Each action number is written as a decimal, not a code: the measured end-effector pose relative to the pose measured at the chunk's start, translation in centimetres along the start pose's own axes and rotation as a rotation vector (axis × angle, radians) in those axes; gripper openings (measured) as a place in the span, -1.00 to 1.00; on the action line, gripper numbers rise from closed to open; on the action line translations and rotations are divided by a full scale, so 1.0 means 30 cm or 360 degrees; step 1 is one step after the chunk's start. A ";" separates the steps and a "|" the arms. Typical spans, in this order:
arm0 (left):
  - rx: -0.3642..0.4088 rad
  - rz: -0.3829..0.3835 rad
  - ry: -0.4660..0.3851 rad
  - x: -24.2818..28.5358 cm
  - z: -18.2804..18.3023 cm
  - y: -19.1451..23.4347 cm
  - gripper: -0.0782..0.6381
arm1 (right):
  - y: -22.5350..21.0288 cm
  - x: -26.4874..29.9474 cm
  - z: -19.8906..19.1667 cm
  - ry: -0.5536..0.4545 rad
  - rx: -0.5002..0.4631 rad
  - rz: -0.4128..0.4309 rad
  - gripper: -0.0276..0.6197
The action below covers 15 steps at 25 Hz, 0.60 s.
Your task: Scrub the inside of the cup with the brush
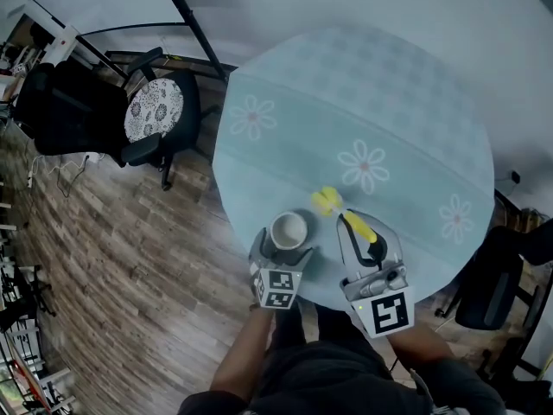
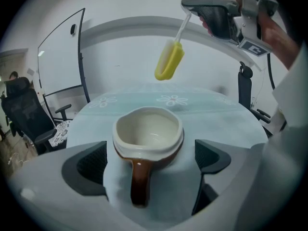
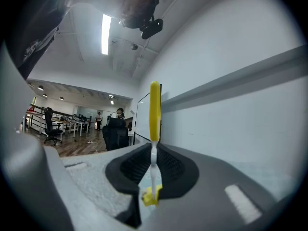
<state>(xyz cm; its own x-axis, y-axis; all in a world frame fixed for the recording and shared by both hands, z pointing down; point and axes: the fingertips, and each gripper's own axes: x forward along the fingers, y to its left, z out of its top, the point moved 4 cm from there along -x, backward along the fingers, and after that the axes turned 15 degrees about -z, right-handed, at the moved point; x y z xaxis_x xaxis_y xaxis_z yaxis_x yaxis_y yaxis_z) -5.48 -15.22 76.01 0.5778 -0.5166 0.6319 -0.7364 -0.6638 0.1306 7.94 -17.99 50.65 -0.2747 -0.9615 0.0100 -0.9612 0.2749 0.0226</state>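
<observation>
A cup [image 1: 289, 230], cream inside and brown outside, stands upright near the front edge of the round table [image 1: 415, 102]. My left gripper [image 1: 283, 251] is open, one jaw on each side of the cup [image 2: 148, 131], whose handle points back at the camera; its pads [image 2: 91, 165] stand clear of the cup's wall. My right gripper [image 1: 370, 236] is shut on the handle of a yellow brush [image 1: 327, 201]. The brush head [image 2: 169, 60] hangs in the air above and beyond the cup. In the right gripper view the brush handle [image 3: 154, 112] sticks out from between the shut pads [image 3: 139, 165].
A light blue cloth with flower prints covers the table. A black office chair with a patterned cushion [image 1: 155, 111] stands on the wood floor at left, beside a black pole [image 1: 192, 20]. Another dark chair [image 1: 488, 284] is at right.
</observation>
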 end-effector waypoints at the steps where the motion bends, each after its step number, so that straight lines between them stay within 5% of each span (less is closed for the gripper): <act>1: 0.0005 0.0007 -0.0022 -0.034 0.011 -0.011 0.79 | 0.007 -0.007 0.019 -0.0016 0.0004 -0.0002 -0.80; 7: 0.0037 0.0109 -0.0302 -0.294 0.201 -0.011 0.75 | 0.075 -0.043 0.172 -0.0123 0.0018 -0.0009 -0.80; 15: 0.0145 0.0332 -0.0764 -0.710 0.537 0.023 0.45 | 0.203 -0.156 0.421 -0.0310 0.0000 0.0028 -0.80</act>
<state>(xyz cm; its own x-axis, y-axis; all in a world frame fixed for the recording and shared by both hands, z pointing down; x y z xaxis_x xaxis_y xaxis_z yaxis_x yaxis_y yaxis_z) -12.62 -13.38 50.34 0.5339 -0.8181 0.2138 -0.8318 -0.5536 -0.0411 3.06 -11.84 38.13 -0.2913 -0.9389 -0.1834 -0.9561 0.2920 0.0239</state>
